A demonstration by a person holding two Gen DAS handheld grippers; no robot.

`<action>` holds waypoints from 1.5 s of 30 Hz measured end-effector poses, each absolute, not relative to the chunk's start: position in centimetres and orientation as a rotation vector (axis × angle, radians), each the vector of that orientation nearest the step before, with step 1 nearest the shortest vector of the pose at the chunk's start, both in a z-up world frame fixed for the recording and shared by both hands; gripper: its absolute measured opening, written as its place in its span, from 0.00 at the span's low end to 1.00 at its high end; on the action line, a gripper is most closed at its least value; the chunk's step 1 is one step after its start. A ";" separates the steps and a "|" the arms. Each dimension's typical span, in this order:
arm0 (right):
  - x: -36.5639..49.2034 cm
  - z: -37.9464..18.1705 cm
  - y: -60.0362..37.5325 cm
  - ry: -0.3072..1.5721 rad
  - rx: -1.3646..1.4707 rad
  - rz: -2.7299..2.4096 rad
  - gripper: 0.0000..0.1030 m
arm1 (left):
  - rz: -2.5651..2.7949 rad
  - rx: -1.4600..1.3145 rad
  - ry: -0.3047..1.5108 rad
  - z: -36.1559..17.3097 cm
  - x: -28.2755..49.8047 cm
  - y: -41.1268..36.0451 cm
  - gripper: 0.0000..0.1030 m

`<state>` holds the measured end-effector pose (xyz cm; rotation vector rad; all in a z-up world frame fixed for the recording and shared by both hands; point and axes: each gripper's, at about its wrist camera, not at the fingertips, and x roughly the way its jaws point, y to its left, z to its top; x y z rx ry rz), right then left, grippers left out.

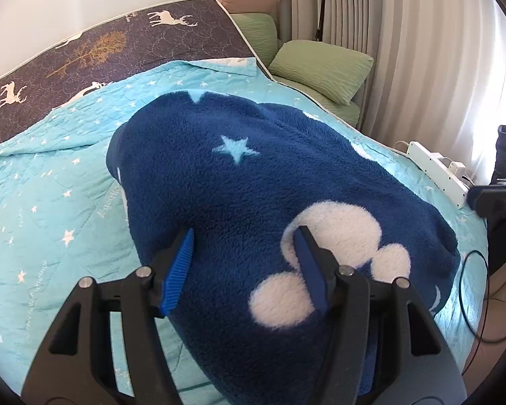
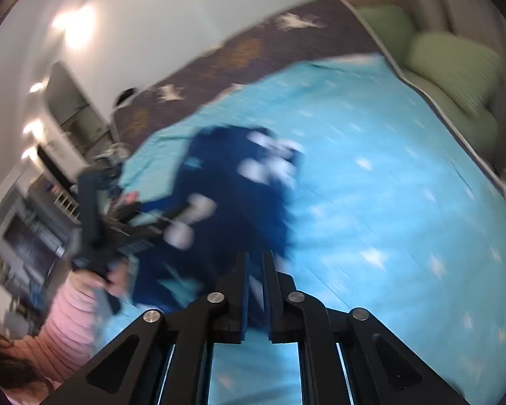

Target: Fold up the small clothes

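A navy fleece garment (image 1: 236, 175) with a pale star and white round patches lies bunched on the turquoise star quilt (image 1: 50, 202). My left gripper (image 1: 246, 233) hovers over its near end, blue pads wide apart, with the fleece lying under and between them and not pinched. The right wrist view is blurred. There the same garment (image 2: 232, 195) stretches away from my right gripper (image 2: 255, 260), whose fingers stand almost together with a strip of the navy fabric's near edge caught between them. A hand (image 2: 118, 276) holds the left gripper's black frame at the garment's left side.
A dark deer-print mattress (image 1: 101, 50) shows beyond the quilt. Green pillows (image 1: 320, 67) and curtains (image 1: 404, 50) stand at the back right. A white power strip (image 1: 435, 172) and a black cable (image 1: 472, 303) lie at the bed's right edge. Shelves (image 2: 50, 168) line the left wall.
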<state>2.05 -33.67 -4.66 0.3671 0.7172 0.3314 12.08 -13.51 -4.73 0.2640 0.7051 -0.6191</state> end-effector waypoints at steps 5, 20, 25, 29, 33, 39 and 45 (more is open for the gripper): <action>7.6 -11.0 -30.4 0.973 0.341 0.224 0.15 | -0.639 0.272 0.695 -5.2 12.4 -13.6 0.63; 2.9 -6.9 -26.1 0.847 0.228 0.201 0.18 | -0.647 0.201 0.707 -1.8 12.4 -12.0 0.64; 2.7 -6.1 -21.2 0.794 0.087 0.251 0.30 | -0.603 0.213 0.598 0.9 13.4 -12.1 0.72; 4.8 -7.2 -20.9 0.827 0.130 0.293 0.38 | -0.514 0.284 0.703 -1.6 18.9 -13.2 0.72; 7.0 -10.4 -21.7 0.902 0.180 0.326 0.41 | -0.573 0.175 0.868 -6.5 24.3 -12.6 0.86; 8.4 -12.0 -23.0 0.926 0.234 0.357 0.41 | -0.622 0.074 0.910 -10.3 26.2 -12.1 0.94; 7.4 -11.0 -21.4 0.906 0.178 0.343 0.43 | -0.618 0.032 0.902 -8.3 25.5 -11.5 0.89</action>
